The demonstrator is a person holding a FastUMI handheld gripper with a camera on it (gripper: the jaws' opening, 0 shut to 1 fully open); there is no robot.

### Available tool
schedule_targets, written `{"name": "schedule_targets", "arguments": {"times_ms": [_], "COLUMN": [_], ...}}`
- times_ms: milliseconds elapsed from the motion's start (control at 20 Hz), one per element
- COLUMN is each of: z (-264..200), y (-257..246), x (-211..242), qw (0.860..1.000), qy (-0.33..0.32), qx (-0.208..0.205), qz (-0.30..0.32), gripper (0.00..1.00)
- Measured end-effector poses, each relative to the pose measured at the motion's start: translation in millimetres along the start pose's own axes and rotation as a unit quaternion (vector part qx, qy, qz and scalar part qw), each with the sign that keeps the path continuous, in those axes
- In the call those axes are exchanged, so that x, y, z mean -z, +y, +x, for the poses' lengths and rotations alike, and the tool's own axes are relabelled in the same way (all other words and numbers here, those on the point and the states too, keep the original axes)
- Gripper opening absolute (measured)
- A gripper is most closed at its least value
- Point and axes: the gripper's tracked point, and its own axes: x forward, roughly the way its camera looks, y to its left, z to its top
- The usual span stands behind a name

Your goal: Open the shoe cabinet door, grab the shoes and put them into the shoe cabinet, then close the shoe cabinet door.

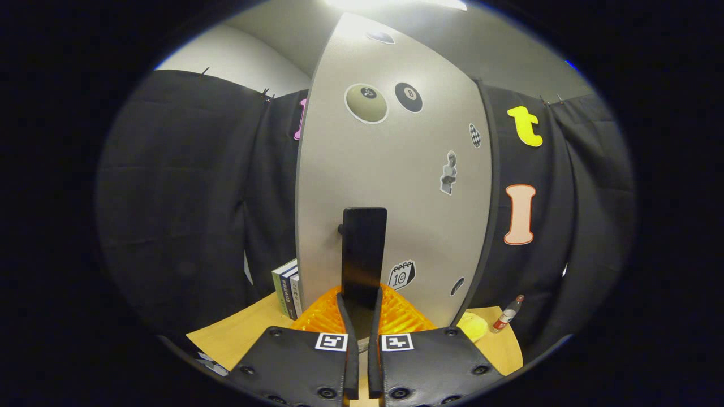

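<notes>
Now | gripper (362,299) jaws pinching tall flat black handle (364,254) on grey stickered cabinet door (396,186) | risk: thin grip may slip w/ off-axis pull; orange ribbed plastic piece (404,316) at door foot could snag swing

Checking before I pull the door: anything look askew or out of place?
Nothing stands out. The gripper is shut on the cabinet door's black handle; the books and bottle stand upright on the table.
</notes>
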Motion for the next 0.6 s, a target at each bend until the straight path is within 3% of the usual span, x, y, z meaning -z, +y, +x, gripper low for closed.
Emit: {"name": "schedule_targets", "arguments": {"times_ms": [600], "z": [-40.1], "y": [-47.5], "x": [6.5], "qw": [0.999], "qy": [0.015], "qx": [0.028], "qz": [0.008], "gripper": [0.07]}}
